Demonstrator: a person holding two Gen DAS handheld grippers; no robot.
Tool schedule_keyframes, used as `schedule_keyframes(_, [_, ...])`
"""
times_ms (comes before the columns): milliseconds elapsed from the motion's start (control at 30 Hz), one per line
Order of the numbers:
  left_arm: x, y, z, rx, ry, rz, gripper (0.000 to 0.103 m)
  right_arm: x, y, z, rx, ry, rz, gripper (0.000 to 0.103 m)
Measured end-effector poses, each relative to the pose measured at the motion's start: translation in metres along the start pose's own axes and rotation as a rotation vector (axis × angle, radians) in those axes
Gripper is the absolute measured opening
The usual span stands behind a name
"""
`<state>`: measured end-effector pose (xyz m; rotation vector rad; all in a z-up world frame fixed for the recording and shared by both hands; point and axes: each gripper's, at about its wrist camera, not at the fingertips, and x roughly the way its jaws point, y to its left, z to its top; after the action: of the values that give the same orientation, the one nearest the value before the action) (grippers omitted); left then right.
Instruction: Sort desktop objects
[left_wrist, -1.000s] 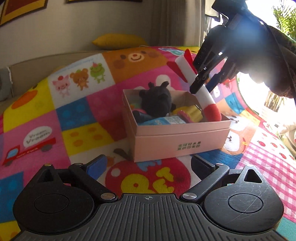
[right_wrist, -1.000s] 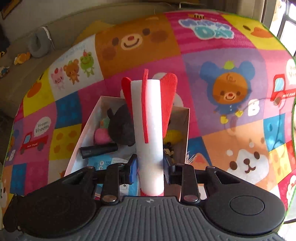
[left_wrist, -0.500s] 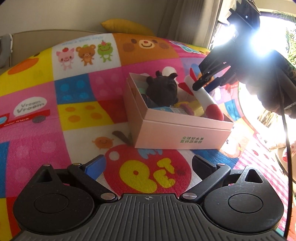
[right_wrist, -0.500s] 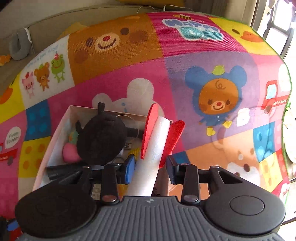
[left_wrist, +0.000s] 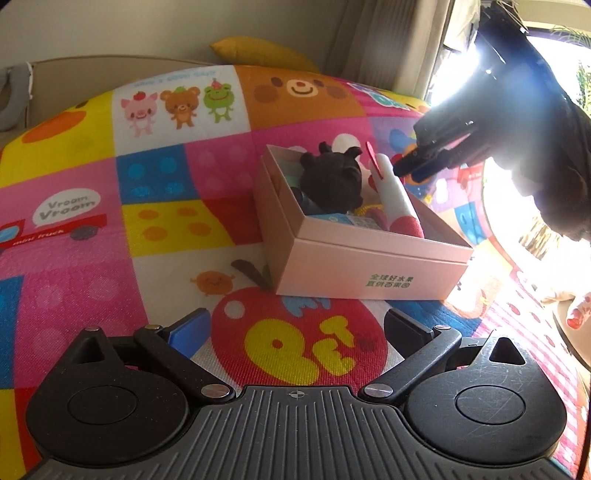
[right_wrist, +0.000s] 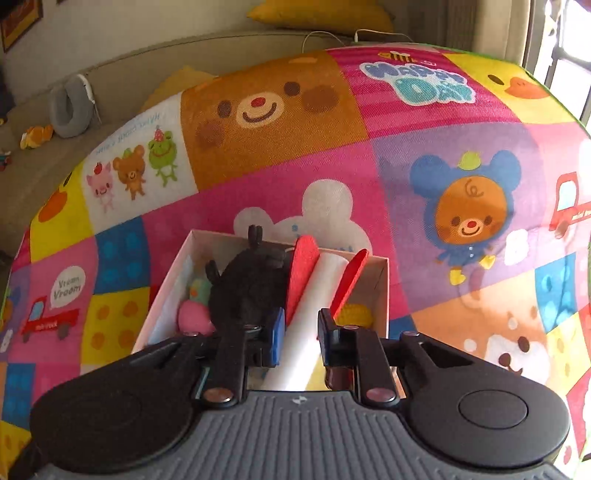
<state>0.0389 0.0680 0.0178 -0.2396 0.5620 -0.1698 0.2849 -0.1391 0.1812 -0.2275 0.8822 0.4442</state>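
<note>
A pink cardboard box (left_wrist: 354, 258) stands on the cartoon play mat (left_wrist: 155, 206). In it lie a black plush toy (left_wrist: 332, 181), a white foam rocket with red fins (left_wrist: 393, 201) and smaller items. In the right wrist view the rocket (right_wrist: 314, 291) lies in the box (right_wrist: 380, 291) beside the plush (right_wrist: 251, 284), between my right gripper's (right_wrist: 300, 341) parted jaws. The right gripper (left_wrist: 410, 170) hovers just above the box's far right side, open. My left gripper (left_wrist: 295, 328) is open and empty, low over the mat in front of the box.
A beige sofa (right_wrist: 122, 85) with a yellow cushion (left_wrist: 258, 51) and a grey neck pillow (right_wrist: 72, 107) runs behind the mat. A bright window is at the right. A pink toy (right_wrist: 194, 317) and a yellow item (right_wrist: 354, 314) lie in the box.
My right gripper lowered the rocket into the box and opened, letting it go. The rocket now lies flat. The left gripper drew back and rose slightly.
</note>
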Motion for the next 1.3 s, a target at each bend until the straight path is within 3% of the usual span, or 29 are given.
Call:
schedule_keyframes(133, [0.000,-0.003,0.000,0.020,0.001,0.004,0.102,0.007,-0.008,-0.022,0.031,0.094,0.051,0.028])
schedule_keyframes(300, [-0.001,-0.003,-0.001,0.015,-0.005,0.014,0.103,0.014,-0.010,-0.026,0.120,0.152,0.160,0.034])
schedule_keyframes(400, [0.000,-0.003,0.000,0.012,-0.003,0.017,0.103,0.011,-0.005,-0.030,0.104,0.157,0.169,0.041])
schedule_keyframes(467, [0.000,-0.003,0.000,0.011,-0.001,0.017,0.103,0.013,0.000,-0.036,0.080,0.163,0.144,0.040])
schedule_keyframes(500, [0.000,-0.003,0.000,0.010,-0.002,0.017,0.103,0.016,0.003,-0.039,0.066,0.175,0.124,0.031])
schedule_keyframes(567, [0.000,-0.003,0.000,0.009,-0.001,0.017,0.103,0.018,0.002,-0.040,0.087,0.180,0.112,0.029])
schedule_keyframes(700, [0.001,-0.003,0.000,0.006,0.000,0.018,0.103,0.004,-0.017,-0.023,0.250,0.157,0.260,0.030])
schedule_keyframes(800, [0.001,-0.002,0.000,0.001,-0.003,0.019,0.103,0.000,-0.020,-0.015,0.311,0.196,0.393,0.039])
schedule_keyframes(833, [0.001,-0.002,0.000,-0.002,-0.005,0.019,0.103,-0.003,-0.021,-0.014,0.310,0.179,0.392,0.040])
schedule_keyframes(933, [0.001,-0.001,0.000,-0.008,-0.005,0.017,0.103,-0.019,-0.020,-0.012,0.225,0.058,0.257,0.040])
schedule_keyframes(1033, [0.001,-0.001,0.000,-0.008,-0.005,0.017,0.103,-0.018,-0.014,-0.021,0.053,-0.030,0.075,0.053])
schedule_keyframes(1200, [0.001,-0.001,0.000,-0.009,0.001,0.019,0.103,0.004,0.007,-0.046,-0.192,-0.019,-0.028,0.057])
schedule_keyframes(1300, [0.001,-0.001,0.000,-0.012,0.003,0.020,0.103,0.026,0.019,-0.048,-0.231,0.000,-0.054,0.059])
